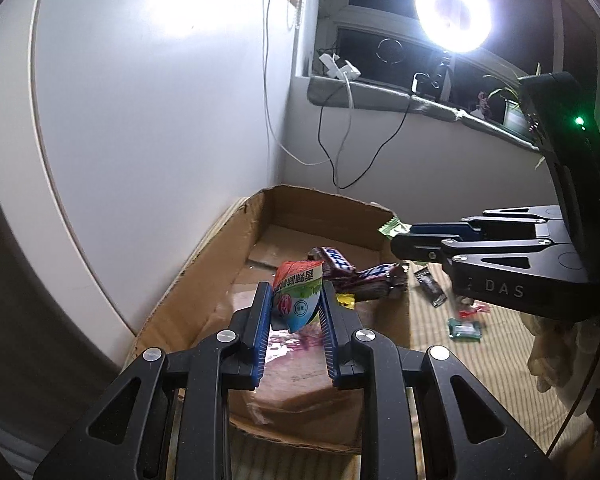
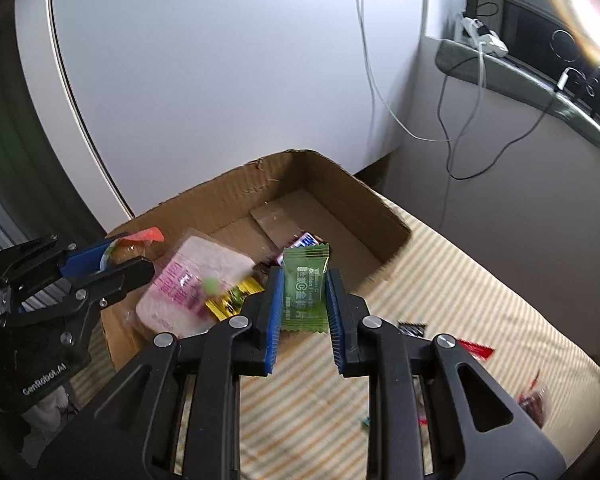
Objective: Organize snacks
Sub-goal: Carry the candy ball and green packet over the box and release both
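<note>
1. The left gripper (image 1: 294, 300) has its jaws clamped on a red, white and green snack pouch (image 1: 298, 294), held above the near part of the cardboard box (image 1: 204, 264).
2. The right gripper (image 2: 302, 300) has its jaws closed on a green candy sachet (image 2: 305, 290), over the box's right rim.
3. Already in the box: chocolate bars (image 1: 340, 264), a pink-printed packet (image 2: 188, 284) and a yellow wrapper (image 2: 236, 298).
4. Left to do, I judge: several small wrappers (image 1: 430, 286) lie on the striped mat (image 2: 460, 272) to the right.
5. Those wrappers are blurred; the far window is washed out by a ring light (image 1: 452, 14).
</note>
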The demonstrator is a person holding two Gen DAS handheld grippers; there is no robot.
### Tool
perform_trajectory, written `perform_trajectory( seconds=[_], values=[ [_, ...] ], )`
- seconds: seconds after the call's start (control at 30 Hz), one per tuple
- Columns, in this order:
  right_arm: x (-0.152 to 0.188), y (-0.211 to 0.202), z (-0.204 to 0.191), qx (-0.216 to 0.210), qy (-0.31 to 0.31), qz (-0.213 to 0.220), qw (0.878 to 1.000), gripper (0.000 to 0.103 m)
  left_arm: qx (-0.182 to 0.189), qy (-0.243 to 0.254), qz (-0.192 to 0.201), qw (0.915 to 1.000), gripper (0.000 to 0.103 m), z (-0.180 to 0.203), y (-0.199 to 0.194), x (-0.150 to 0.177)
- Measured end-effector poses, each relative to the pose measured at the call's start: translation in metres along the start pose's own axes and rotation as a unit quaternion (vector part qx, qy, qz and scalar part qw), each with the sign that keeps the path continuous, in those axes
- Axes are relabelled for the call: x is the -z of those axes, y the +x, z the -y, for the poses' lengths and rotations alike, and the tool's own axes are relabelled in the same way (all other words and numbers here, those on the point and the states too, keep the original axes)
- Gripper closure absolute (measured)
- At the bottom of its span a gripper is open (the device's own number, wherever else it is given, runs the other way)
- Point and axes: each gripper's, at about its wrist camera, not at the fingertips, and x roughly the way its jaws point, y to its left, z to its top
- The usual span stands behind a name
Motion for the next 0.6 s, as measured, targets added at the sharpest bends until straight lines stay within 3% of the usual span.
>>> perform_trajectory(
  seconds=[0.6],
  values=[
    [-0.008, 0.039, -0.008, -0.009, -0.003, -0.023, 1.0, 0.081, -0.009, -0.01, -0.014, 0.9998, 0.081, -0.013, 0.015, -0.001]
  ],
)
